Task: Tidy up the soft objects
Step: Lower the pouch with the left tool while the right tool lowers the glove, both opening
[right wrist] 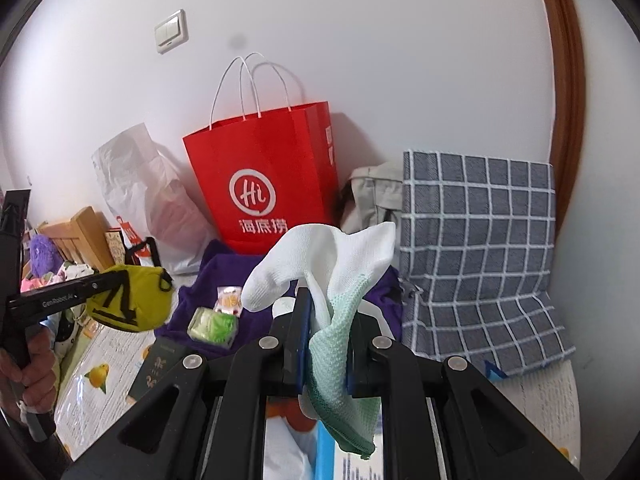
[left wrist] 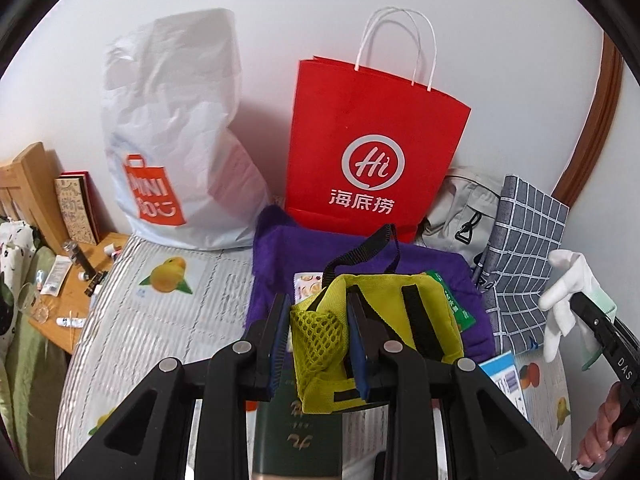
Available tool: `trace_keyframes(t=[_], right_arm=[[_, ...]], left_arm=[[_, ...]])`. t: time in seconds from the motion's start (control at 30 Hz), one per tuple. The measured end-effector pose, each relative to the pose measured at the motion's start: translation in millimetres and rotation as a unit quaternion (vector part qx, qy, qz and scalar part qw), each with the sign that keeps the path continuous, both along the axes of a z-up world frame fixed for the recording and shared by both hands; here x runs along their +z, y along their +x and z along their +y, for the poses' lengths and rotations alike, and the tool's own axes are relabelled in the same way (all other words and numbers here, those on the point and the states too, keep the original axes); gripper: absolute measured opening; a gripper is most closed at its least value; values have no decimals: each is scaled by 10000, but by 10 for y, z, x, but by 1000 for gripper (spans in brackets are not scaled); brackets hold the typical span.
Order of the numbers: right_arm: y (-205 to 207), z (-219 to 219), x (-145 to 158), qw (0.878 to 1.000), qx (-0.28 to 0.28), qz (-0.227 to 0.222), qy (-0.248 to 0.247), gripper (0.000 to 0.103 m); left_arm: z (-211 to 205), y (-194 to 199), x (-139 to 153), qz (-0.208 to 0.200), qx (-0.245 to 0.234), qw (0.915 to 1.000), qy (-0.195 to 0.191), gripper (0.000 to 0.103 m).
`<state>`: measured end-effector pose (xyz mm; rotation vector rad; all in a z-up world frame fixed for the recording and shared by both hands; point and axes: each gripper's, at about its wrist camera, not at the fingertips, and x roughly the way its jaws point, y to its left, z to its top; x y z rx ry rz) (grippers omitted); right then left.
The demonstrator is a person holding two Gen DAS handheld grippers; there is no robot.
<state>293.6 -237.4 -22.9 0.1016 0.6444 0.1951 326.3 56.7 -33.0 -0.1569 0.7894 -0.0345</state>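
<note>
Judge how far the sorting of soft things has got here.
Nothing looks put away yet. In hand: the left gripper holds a yellow pouch, the right gripper a white-and-green glove. Left: placing both, perhaps in the red paper bag, and tidying the purple towel.

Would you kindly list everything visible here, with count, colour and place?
pouch: one, yellow, in left gripper
glove: one, white and green, in right gripper
paper bag: one, red, against wall
plastic bag: one, white, left of paper bag
towel: one, purple, before paper bag
checked cloth: one, grey, far right
booklet: one, dark green, on mat
left gripper: black, shut on pouch
right gripper: black, shut on glove
</note>
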Motion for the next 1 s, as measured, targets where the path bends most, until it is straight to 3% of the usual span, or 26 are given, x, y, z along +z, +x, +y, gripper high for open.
trace_keyframes(t=[0.5, 0.63, 1.0], right_arm=[[774, 115, -215, 9987, 114, 170, 470, 14], [979, 104, -318, 9981, 103, 242, 561, 14], [1461, 112, -959, 9948, 35, 973, 296, 14]], left_arm=[[-34, 722, -274, 101, 12, 9997, -201, 26], [-32, 900, -391, 201, 8, 9998, -73, 27], [102, 1183, -819, 691, 104, 9971, -316, 27]])
